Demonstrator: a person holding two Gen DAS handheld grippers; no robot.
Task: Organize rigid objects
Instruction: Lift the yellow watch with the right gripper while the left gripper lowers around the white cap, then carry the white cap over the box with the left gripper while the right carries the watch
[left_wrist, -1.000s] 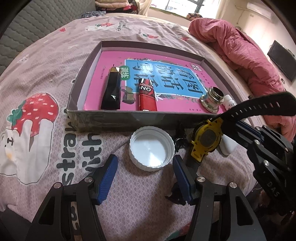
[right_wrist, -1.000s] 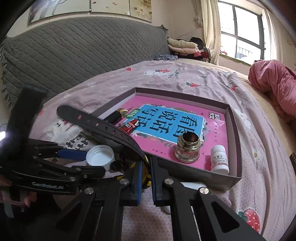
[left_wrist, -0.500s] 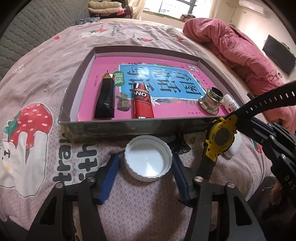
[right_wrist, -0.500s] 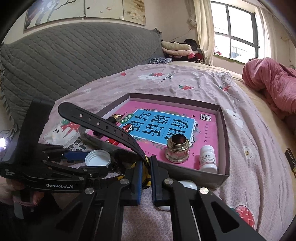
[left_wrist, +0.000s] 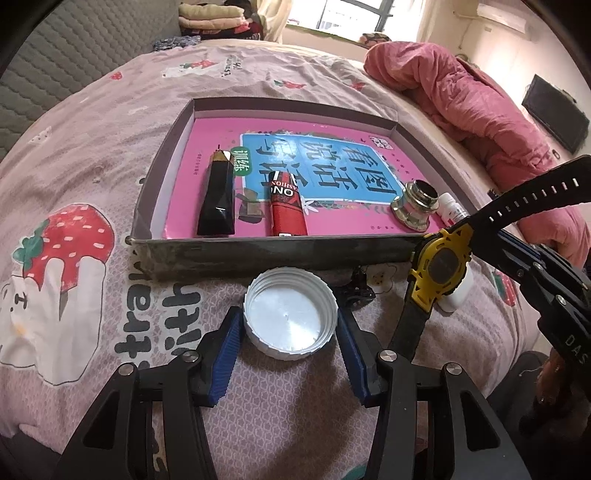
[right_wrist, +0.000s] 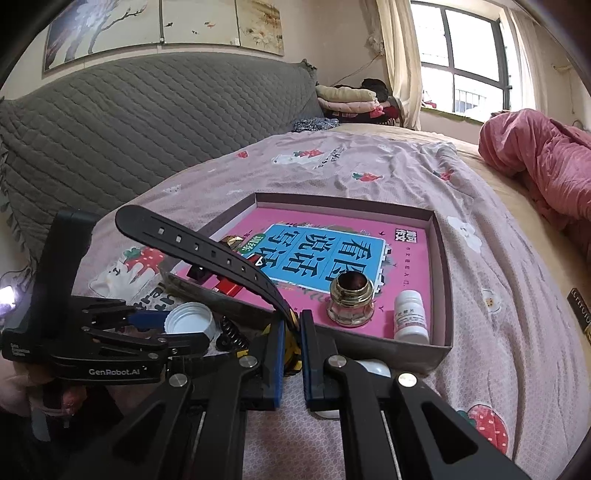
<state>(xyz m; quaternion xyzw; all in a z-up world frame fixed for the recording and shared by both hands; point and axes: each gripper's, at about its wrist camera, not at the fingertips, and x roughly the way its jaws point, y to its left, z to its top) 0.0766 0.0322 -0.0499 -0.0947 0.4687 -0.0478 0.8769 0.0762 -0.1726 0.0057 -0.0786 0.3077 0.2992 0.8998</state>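
Observation:
A white screw cap (left_wrist: 290, 317) lies open side up on the bedsheet, just in front of the grey box (left_wrist: 277, 251). My left gripper (left_wrist: 288, 316) is shut on the cap, one blue pad pressing on each side of its rim. To the right, a yellow-cased watch (left_wrist: 439, 271) with a black strap (right_wrist: 207, 247) hangs above the sheet. My right gripper (right_wrist: 291, 325) is shut on the watch, and the strap sticks up and to the left. The watch case is mostly hidden between the pads in the right wrist view.
The box holds a pink book (left_wrist: 332, 177), a black tube (left_wrist: 218, 199), a red lighter (left_wrist: 286, 206), a glass bottle (left_wrist: 415, 206) and a small white bottle (left_wrist: 452, 210). A black spring (left_wrist: 356, 291) and a white object (left_wrist: 458, 295) lie by the box. A pink quilt (left_wrist: 461, 92) is heaped at the far right.
The left jaws have slid forward around the white cap and closed onto its rim. The right gripper still holds the watch in about the same place.

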